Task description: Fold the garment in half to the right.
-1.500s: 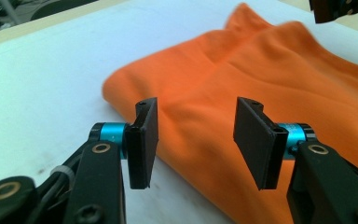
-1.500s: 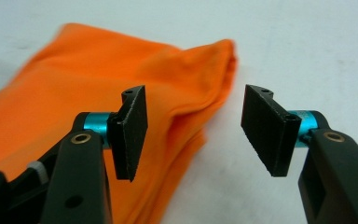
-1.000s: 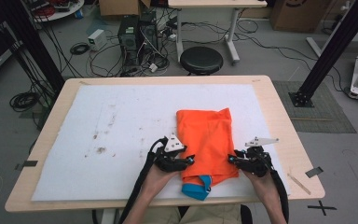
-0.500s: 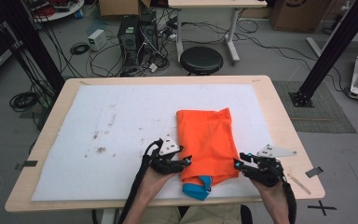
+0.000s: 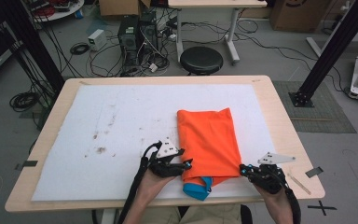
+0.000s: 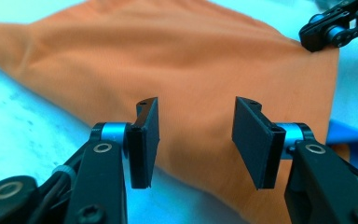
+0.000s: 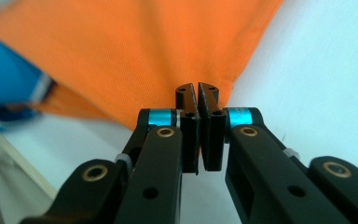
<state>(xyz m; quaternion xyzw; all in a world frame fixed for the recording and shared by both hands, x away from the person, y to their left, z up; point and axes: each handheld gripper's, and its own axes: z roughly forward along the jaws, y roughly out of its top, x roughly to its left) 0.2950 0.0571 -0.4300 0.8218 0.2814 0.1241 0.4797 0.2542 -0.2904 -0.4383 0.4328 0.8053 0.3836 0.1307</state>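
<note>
- Orange cloth, folded, flat on the white mat over the desk, right of middle, long axis running away from the person.
- Blue trim poking out under its near edge, between the two hands.
- Left claw at the cloth's near-left corner, aimed rightward across the short side; in the left gripper view jaws spread wide, released, nothing between them, cloth just ahead and below.
- Right claw at the near-right corner, aimed leftward; in the right gripper view jaws clenched flat together, tips at the cloth's corner edge; whether any fabric is pinched between them cannot be told.
- Both claws about equally near, one at each near corner, cloth stretching off between and beyond them.
- Likely next move: grip both near corners and carry them up along the long axis toward the far edge; left needs closing on fabric first.
- Beyond the desk: stool, computer towers, cables on the floor.
</note>
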